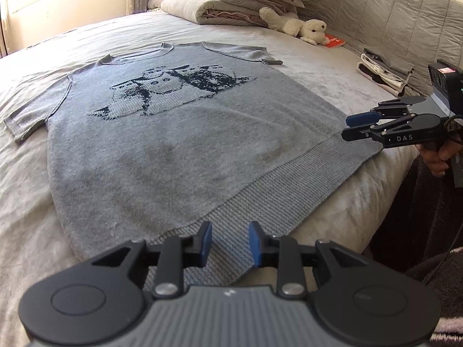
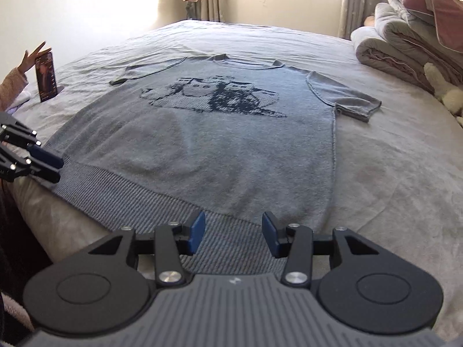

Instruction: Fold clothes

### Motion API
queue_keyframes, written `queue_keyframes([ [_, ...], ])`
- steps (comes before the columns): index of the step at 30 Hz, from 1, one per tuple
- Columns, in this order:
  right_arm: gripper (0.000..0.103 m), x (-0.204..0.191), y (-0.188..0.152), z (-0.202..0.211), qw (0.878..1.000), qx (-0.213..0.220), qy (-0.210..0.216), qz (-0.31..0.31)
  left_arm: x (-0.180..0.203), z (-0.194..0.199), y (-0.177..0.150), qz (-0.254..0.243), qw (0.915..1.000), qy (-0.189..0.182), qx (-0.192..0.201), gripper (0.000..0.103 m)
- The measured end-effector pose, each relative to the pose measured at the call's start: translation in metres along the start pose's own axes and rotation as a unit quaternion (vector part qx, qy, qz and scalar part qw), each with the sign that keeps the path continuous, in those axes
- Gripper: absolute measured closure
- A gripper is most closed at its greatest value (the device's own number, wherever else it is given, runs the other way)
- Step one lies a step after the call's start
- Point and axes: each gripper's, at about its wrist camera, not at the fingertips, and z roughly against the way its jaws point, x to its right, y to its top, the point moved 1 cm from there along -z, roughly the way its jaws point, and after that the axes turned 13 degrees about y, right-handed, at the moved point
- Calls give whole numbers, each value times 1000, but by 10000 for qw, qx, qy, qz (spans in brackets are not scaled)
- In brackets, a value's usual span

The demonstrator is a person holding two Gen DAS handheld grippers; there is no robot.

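Grey knitted short-sleeved top [image 1: 185,144] with a dark owl-like pattern on the chest lies spread flat, face up, on the pale grey bedcover [image 1: 26,211]. Its neckline points away from both cameras and its ribbed hem [image 1: 260,202] runs along the near edge of the bed, so the garment's long axis leads straight away from the grippers.

Left gripper [image 1: 230,244] hovers just above the hem near one bottom corner, its blue pads [image 1: 206,243] parted a little with ribbing showing between them but not pinched. Right gripper [image 2: 233,232] hangs over the hem at the other bottom corner, jaws somewhat wider and likewise empty. In the left wrist view the right gripper appears beside the hem's far end, apart from the cloth.

Neither hand is clearly nearer: each sits at its own corner. Judging from this layout, the coming move probably calls for both to drop onto the hem, pinch it, and carry it along the long axis toward the neckline.

Folded quilts [image 1: 220,3], a white plush toy [image 1: 301,27] and a small stack of folded clothes [image 1: 382,69] lie well clear at the bed's far side.
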Motion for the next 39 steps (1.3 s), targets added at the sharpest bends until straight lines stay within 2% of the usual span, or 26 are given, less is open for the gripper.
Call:
queue_keyframes([
  [4,54,22,-5,-7,9988,-275,-190,-370,-12,-2,-8,169,9998,24,-120,74],
  [7,54,31,-10,2,9979,-310,-93,-557,-19,4,-17,222,9997,39,-133,74],
  [10,47,32,-13,11,9973,-508,-176,-495,-21,10,-19,213,9996,95,-153,74],
  [15,47,40,-4,21,9968,-325,-120,-726,-18,14,-6,309,9992,254,-55,65],
  [27,46,85,59,-3,9913,58,-39,-1312,-2,-12,55,854,9951,503,26,49],
  [33,46,122,84,-29,9822,206,92,-1867,-5,-41,94,994,9931,611,72,46],
  [39,46,159,105,-59,9691,326,-36,-2443,-17,-83,139,1381,9875,755,-30,44],
])
